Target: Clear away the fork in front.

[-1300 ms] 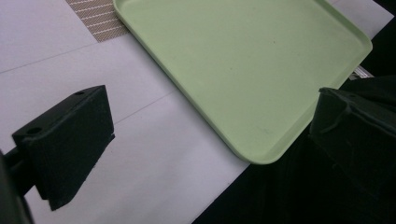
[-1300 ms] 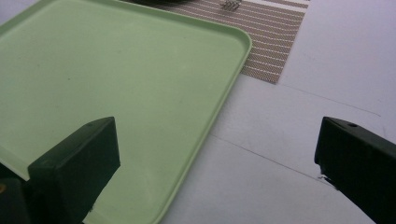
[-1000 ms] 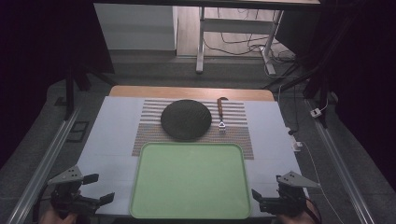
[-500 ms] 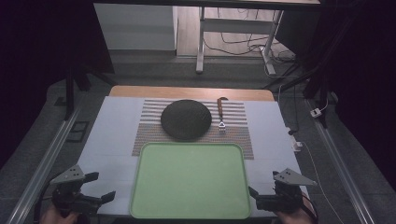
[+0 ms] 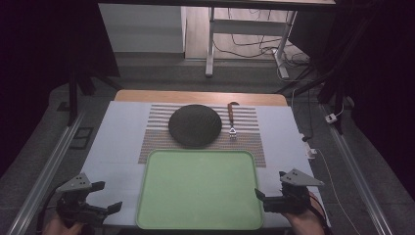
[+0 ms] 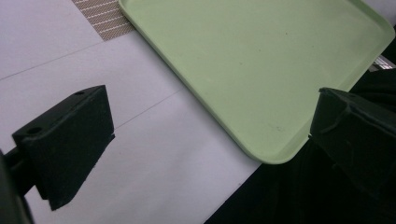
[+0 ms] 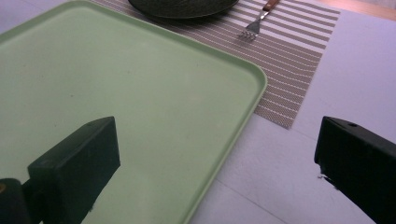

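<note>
Flanking the near corners of 1 green tray (image 5: 198, 188), near-centre on the tabletop (image 5: 117, 142): left tongs (image 5: 105, 209) and right tongs (image 5: 262, 198), both apart, empty. Probably a tray lift: seat each rim fully between jaws, then close evenly.
</note>
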Action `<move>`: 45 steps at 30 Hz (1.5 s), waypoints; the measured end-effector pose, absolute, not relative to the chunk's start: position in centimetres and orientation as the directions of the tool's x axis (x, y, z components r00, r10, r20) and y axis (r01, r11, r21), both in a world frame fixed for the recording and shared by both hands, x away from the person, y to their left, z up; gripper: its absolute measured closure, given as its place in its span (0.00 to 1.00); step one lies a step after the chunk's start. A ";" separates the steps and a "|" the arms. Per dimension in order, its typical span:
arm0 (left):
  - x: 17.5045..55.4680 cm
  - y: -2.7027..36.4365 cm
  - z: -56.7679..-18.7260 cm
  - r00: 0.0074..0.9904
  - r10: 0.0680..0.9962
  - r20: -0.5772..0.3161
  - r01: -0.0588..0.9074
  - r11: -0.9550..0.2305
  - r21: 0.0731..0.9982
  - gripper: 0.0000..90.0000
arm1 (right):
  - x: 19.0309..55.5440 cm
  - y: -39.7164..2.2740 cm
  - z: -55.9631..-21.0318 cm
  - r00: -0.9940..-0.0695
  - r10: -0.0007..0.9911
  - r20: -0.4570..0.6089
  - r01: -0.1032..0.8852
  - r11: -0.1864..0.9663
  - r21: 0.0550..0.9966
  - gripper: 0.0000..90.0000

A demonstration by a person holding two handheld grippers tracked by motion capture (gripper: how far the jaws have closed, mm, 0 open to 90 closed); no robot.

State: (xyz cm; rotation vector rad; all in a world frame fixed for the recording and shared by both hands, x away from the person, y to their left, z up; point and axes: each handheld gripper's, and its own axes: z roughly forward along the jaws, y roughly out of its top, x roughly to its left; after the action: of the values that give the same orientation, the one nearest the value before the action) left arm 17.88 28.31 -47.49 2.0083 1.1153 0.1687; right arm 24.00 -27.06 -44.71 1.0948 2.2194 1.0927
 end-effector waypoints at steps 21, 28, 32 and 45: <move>17.9 28.4 -47.5 0.602 0.755 -0.260 0.651 -0.275 0.708 0.00 | 30.0 -24.6 -45.1 -0.601 0.798 -0.049 0.448 0.387 0.806 0.00; 17.9 28.4 -47.6 0.602 0.755 -0.262 0.651 -0.274 0.708 0.00 | 32.0 -23.9 -45.1 -0.598 0.801 -0.044 0.458 0.385 0.801 0.00; 17.9 28.4 -47.6 0.602 0.754 -0.263 0.652 -0.273 0.708 0.00 | 33.8 -23.2 -45.5 -0.569 0.820 -0.059 0.478 0.388 0.788 0.00; 18.0 28.5 -47.6 0.603 0.751 -0.268 0.652 -0.270 0.709 0.00 | 38.1 -20.7 -46.6 -0.572 0.812 -0.116 0.483 0.447 0.753 0.00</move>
State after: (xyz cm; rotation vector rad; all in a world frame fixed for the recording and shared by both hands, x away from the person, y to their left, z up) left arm 17.99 28.48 -47.58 1.9988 1.1098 0.1517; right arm 38.06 -20.73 -46.61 1.0864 2.2366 0.9455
